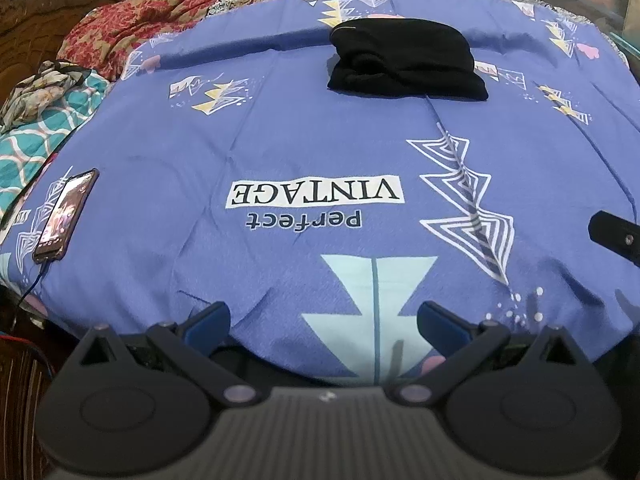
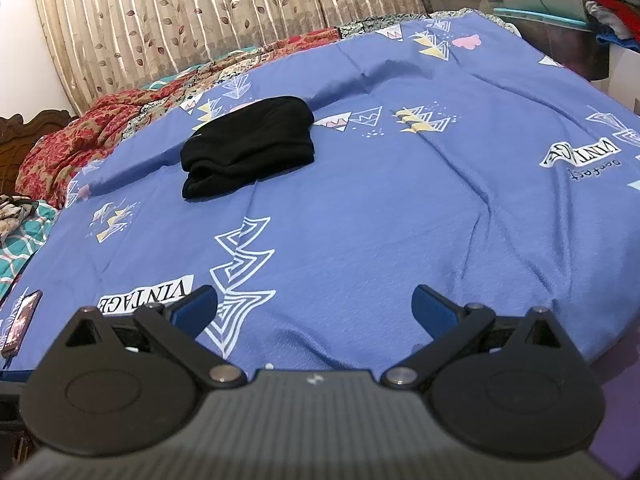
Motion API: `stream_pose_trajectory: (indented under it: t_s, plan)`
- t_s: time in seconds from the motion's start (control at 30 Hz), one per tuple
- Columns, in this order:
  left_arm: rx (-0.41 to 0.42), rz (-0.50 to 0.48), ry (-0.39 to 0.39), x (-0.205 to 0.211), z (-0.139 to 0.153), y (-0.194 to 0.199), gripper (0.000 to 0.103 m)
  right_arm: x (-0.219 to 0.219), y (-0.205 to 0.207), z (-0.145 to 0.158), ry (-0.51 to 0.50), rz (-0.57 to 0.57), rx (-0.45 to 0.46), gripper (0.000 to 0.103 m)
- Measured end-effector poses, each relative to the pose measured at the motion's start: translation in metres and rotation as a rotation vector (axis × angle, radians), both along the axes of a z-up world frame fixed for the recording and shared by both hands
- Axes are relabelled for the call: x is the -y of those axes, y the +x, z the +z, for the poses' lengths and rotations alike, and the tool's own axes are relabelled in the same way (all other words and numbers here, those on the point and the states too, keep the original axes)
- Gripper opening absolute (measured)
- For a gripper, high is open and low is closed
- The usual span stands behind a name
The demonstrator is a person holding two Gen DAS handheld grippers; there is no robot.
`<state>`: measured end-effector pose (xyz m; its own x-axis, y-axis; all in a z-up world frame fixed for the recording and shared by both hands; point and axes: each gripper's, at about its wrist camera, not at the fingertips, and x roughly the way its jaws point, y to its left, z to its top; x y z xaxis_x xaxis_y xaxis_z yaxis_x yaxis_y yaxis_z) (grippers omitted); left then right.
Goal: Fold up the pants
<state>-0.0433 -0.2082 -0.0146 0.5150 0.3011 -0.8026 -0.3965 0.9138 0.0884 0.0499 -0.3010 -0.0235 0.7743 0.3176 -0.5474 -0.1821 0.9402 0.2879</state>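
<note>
Left hand-held gripper (image 1: 324, 316): jaws spread wide, nothing between fingers. Right hand-held gripper (image 2: 314, 304): same, wide apart, empty, held level, pointing forward.

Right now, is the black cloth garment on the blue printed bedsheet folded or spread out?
Folded. The black cloth garment lies as a compact stacked bundle with layered edges showing at its front, on the blue printed bedsheet.

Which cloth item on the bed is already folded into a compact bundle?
The black pants, lying apart on the purple bedsheet toward its far side. The red floral blanket and the patterned cloth by the headboard lie loosely crumpled.
</note>
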Motion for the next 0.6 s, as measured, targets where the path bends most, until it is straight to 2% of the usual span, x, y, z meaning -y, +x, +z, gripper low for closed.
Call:
stream_pose_trajectory:
  t_s: [0.6]
  plan:
    - [-0.029,-0.005,-0.004,0.0026,-0.0067,0.0023,0.103,0.0044,0.0017,-0.0027,0.018,0.013,-0.015,0.103]
